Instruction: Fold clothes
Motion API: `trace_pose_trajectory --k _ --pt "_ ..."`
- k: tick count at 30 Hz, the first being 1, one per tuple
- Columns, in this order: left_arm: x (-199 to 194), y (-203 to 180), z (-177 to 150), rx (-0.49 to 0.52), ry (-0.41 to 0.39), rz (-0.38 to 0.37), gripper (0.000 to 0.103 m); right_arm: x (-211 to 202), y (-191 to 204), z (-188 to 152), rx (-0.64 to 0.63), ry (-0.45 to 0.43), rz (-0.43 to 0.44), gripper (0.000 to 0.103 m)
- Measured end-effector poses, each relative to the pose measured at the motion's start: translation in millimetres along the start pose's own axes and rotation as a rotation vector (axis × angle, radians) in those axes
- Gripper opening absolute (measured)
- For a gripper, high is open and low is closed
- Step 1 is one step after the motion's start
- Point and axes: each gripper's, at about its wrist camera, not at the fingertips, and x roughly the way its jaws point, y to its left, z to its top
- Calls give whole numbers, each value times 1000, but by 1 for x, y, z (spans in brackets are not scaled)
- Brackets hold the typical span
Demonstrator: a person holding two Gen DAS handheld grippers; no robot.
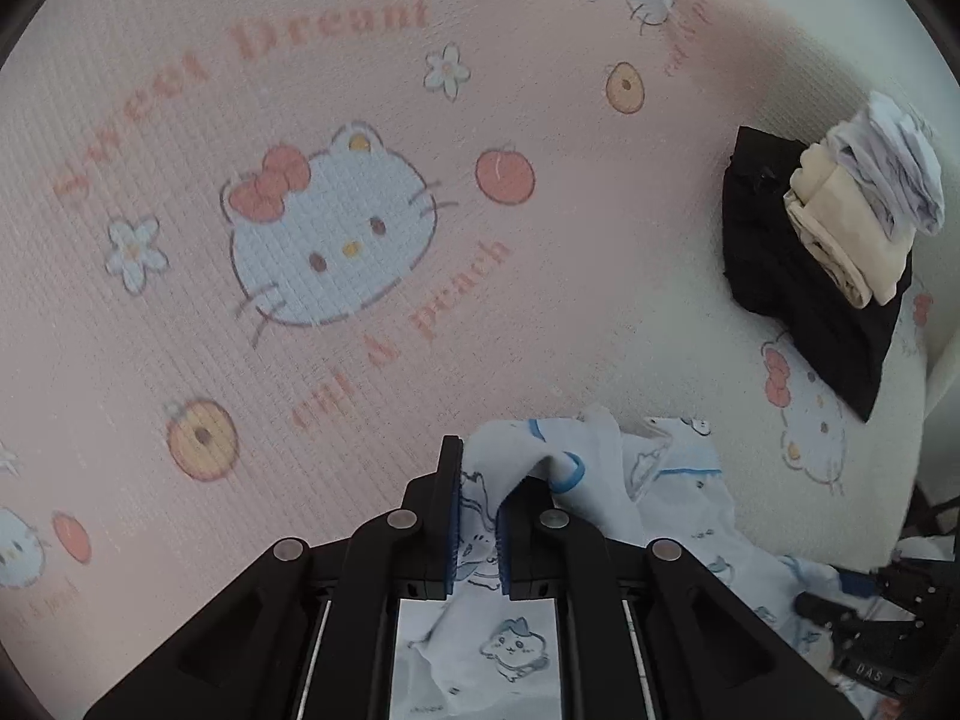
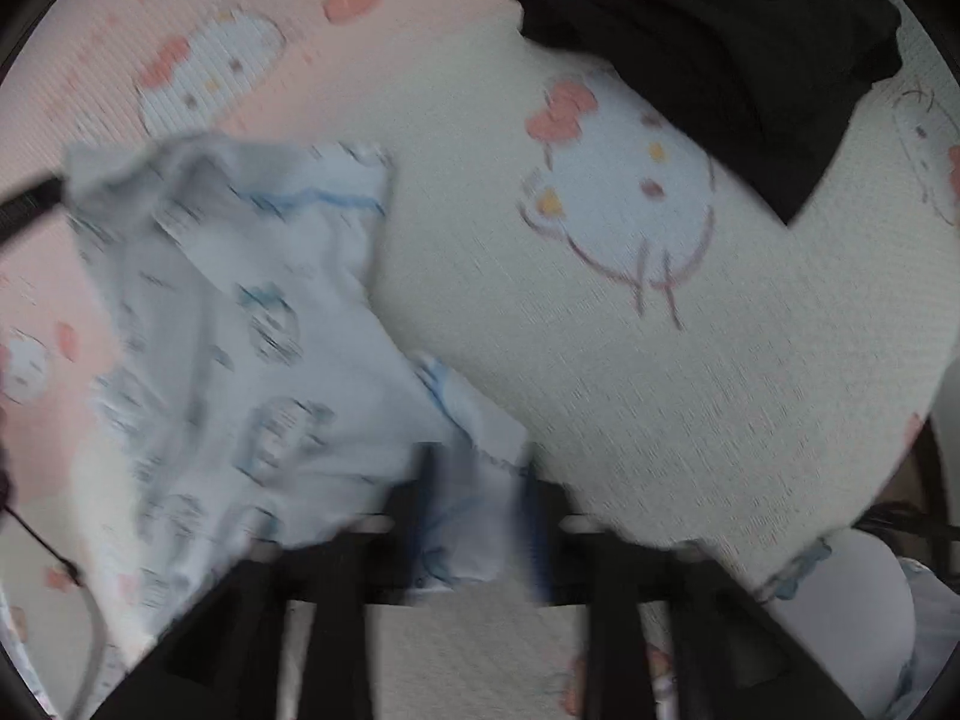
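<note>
The left gripper (image 1: pixel 477 522) has its blue-padded fingers (image 1: pixel 451 525) set narrow, pinching a fold of a thin white garment printed with small blue cartoon animals (image 1: pixel 606 474). The right gripper (image 2: pixel 477 516) appears to clamp another edge of the same garment, though heavy blur in the right wrist view leaves that grip uncertain. Between the two grips the cloth hangs rumpled and bunched, just above or against a pink and cream quilted bed cover printed with cat faces and peaches (image 1: pixel 300 120).

Further out, well apart from the held garment, sits a stack of clothes: a folded black garment (image 1: pixel 798 276) underneath, a cream folded piece (image 1: pixel 840 228) on it, and a pale lilac crumpled piece (image 1: pixel 906 162) on top.

Judging from this, the garment needs spreading flat. To do that well, keep both pinches firm and draw the edges apart evenly until wrinkles leave.
</note>
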Motion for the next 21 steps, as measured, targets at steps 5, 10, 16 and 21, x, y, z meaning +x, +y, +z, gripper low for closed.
trace_pose_trajectory --k 5,10,16,21 --pt "3 4 -3 -2 30 15 65 -29 3 20 -14 -78 110 61" --pt "16 1 -20 115 66 104 65 -25 21 44 -45 -31 143 61" --pt "22 -2 -33 202 49 182 65 -17 23 85 0 51 241 62" --pt "13 -7 -32 278 -16 225 65 10 31 112 1 63 272 62"
